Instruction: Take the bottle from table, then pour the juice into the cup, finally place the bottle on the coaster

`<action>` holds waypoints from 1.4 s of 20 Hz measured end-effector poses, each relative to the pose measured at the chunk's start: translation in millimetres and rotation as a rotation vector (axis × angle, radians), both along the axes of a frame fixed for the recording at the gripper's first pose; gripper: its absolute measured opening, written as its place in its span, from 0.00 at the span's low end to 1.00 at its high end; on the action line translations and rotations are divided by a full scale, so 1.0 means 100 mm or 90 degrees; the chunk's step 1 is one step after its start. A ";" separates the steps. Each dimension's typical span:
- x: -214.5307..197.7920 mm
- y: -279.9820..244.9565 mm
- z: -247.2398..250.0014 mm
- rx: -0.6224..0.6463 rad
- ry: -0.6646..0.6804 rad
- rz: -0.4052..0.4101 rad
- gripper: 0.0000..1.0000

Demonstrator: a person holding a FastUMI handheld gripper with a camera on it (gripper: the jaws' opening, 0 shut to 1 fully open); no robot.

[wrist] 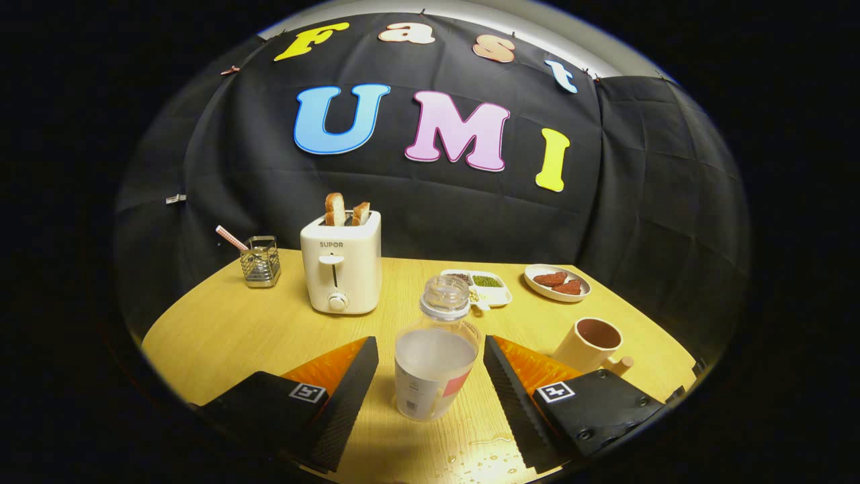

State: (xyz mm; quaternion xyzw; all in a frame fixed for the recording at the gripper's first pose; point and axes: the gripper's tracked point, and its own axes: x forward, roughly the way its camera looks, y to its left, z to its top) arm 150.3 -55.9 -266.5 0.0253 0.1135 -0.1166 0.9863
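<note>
A toaster [340,269] holding two bread slices [345,210] stands between a wire basket [261,262] and a sectioned tray [490,290].

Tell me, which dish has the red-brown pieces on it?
The round plate, farthest right at the table's back. The divided tray beside it holds green bits instead. Gripper open around the bottle.

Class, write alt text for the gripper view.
An open gripper straddles a capless bottle of pale liquid on a wooden table, fingers clear of its sides. A mug stands to the right; beyond are a toaster and plates of food.
</note>
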 end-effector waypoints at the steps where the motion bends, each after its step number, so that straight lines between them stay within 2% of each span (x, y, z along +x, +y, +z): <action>1: 0.05 -0.02 -0.05 -0.002 0.003 0.001 0.97; 9: 0.35 -0.04 -0.25 -0.021 0.002 0.006 0.97; 10: 0.36 -0.05 -0.26 -0.023 0.001 0.004 0.95; 12: 0.38 -0.06 -0.26 -0.016 -0.003 0.003 0.84; 17: 0.35 -0.11 -0.25 0.010 0.001 -0.005 0.77; 23: 0.27 0.08 0.02 0.113 -0.025 0.101 0.72; 28: 0.11 -0.23 0.38 0.157 -0.042 0.062 0.72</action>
